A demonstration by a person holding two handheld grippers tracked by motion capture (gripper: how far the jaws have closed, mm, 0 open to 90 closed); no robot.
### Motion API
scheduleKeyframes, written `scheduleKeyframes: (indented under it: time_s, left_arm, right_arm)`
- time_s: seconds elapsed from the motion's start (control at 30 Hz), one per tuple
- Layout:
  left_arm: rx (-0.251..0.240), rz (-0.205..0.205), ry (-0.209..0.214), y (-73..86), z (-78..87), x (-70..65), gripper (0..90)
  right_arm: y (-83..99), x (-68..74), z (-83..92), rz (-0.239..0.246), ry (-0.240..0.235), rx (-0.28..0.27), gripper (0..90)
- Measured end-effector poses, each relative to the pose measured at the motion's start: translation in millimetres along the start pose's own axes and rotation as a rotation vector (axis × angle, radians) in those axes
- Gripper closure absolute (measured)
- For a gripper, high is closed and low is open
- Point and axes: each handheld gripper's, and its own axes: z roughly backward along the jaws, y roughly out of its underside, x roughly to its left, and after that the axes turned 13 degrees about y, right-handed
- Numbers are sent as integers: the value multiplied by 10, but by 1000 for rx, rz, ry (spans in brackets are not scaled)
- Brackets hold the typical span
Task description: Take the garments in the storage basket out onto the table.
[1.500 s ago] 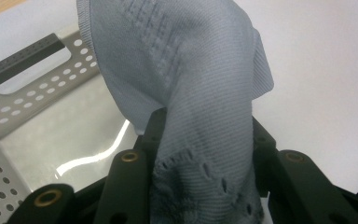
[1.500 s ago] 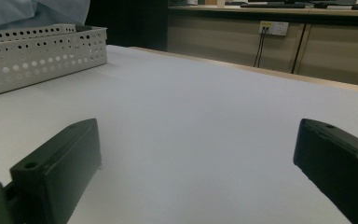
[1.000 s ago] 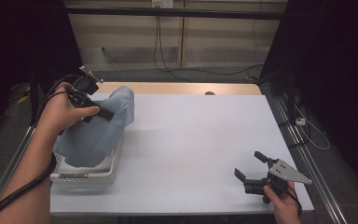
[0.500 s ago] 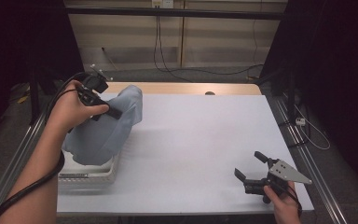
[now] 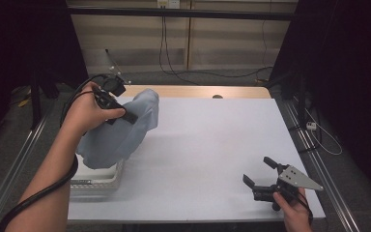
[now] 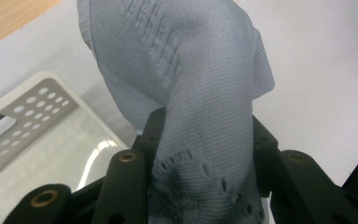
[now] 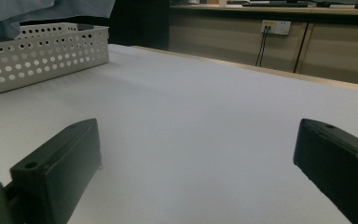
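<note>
A pale blue knitted garment [image 5: 121, 133] hangs from my left gripper [image 5: 125, 115], lifted over the left side of the white table [image 5: 207, 140]. In the left gripper view the same garment [image 6: 200, 93] is bunched between both black jaws, which are shut on it, and it drapes away over the table. Its lower end still reaches down to the white perforated basket [image 5: 94, 181] at the table's front left. My right gripper [image 5: 262, 171] rests low near the front right corner, jaws wide apart with nothing between them; that gripper [image 7: 196, 158] faces bare table.
The basket [image 7: 37, 51] stands at the left edge, its perforated wall [image 6: 23, 112] just below the lifted garment. A wooden strip [image 5: 193, 91] borders the table's far edge. Metal rails run along both sides. Cables hang behind the table.
My left gripper has carried the garment up and to the right, out of the basket toward the table's middle. The right gripper has stayed put.
</note>
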Motion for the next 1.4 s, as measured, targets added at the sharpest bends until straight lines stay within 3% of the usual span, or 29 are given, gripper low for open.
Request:
scheduleKeyframes:
  time_s: [0.4, 0.93, 1.4]
  left_arm:
    - [27, -27, 14, -138, -106, -89, 601]
    - [31, -24, 24, -278, -13, -183, 602]
    - [-52, -32, 52, -372, 60, -268, 601]
  right_arm:
    - [1, -5, 3, -5, 0, 2, 4]
    - [0, -7, 4, -5, -2, 0, 4]
    - [0, -3, 1, -3, -3, 0, 4]
